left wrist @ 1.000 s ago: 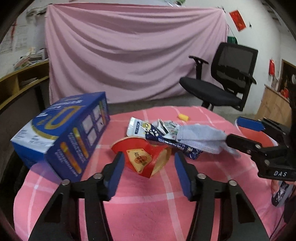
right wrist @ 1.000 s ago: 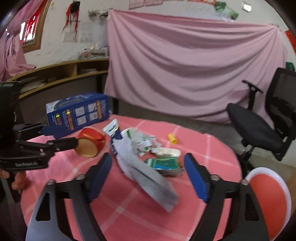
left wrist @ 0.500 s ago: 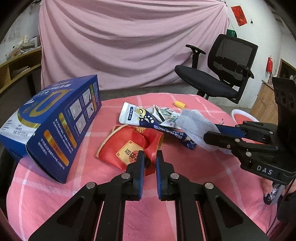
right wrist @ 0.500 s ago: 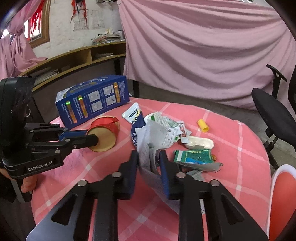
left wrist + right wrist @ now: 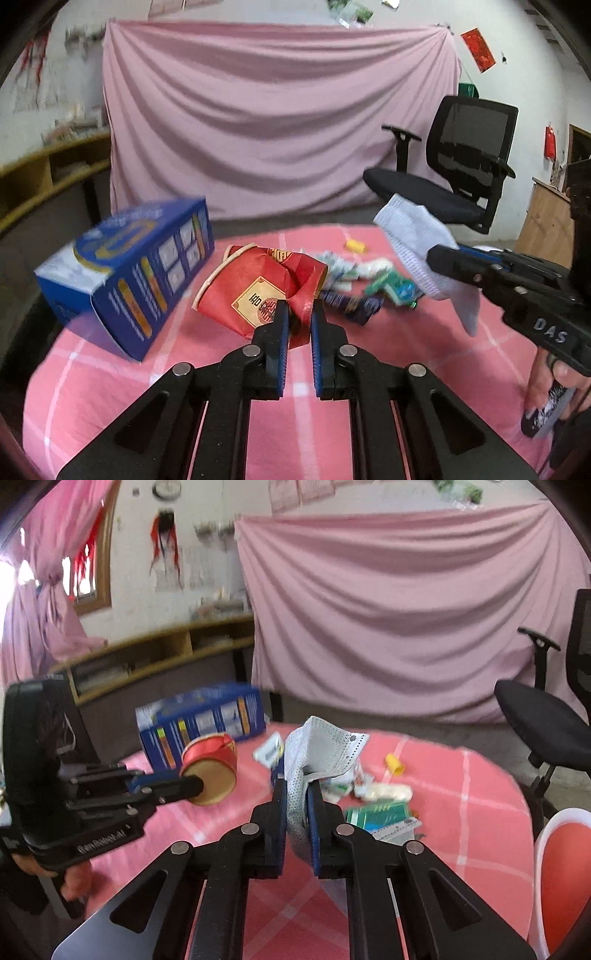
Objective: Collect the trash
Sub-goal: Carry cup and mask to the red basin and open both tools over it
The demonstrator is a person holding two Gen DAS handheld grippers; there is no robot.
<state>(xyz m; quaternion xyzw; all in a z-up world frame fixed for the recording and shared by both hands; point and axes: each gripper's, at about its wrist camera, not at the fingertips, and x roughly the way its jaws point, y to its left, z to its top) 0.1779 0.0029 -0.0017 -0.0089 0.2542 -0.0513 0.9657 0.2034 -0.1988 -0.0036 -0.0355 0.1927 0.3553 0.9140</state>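
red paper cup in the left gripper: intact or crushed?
Crushed. The red paper cup is creased and caved in along its side where the left gripper pinches it; its rim is bent out of round.

The left gripper [image 5: 297,308] points slightly downward, its jaws pinched nearly together around a crumpled red paper cup [image 5: 258,286]. The right gripper [image 5: 295,784] likewise tilts down, clamped on a pale face mask [image 5: 317,749]; bare fingers [image 5: 539,380] wrap its handle.

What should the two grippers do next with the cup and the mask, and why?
Probably carry both to the red bin beside the table. The left gripper is shut on the crushed red cup and the right gripper on the face mask, both apparently lifted.
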